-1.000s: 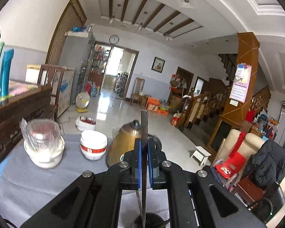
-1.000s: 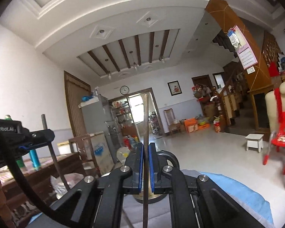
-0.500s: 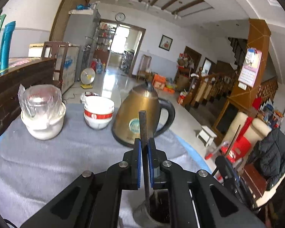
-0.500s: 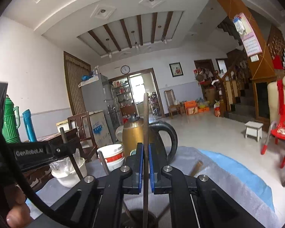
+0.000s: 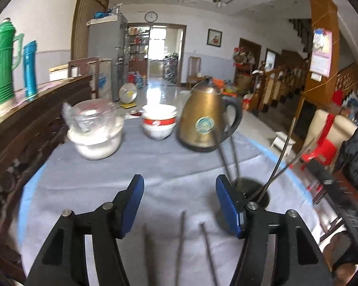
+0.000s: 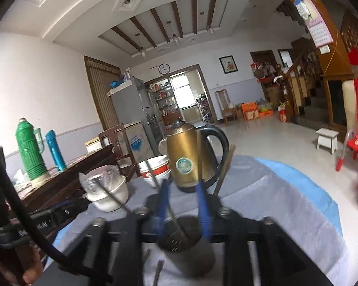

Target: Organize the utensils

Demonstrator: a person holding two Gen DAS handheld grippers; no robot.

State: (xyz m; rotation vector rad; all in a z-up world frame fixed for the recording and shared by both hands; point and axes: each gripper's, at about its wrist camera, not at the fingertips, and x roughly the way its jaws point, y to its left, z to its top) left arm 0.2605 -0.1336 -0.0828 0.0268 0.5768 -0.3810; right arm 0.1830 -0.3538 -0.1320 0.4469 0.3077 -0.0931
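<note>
the left gripper (image 5: 179,200) hung with its blue rubbery pads wide apart and empty over the wrinkled grey cloth (image 5: 155,166), three thin metal chopsticks (image 5: 180,243) lying flat just beneath it. the right gripper (image 6: 182,205) was spread too, blurred, nothing between its pads, above the dark round perforated holder (image 6: 179,240) where slim rods (image 5: 226,159) stood leaning, near the dull brass kettle (image 5: 205,121).

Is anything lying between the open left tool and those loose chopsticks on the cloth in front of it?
Nothing visible: the chopsticks lie on bare cloth directly below the open left tool; the holder stands just right.
</note>
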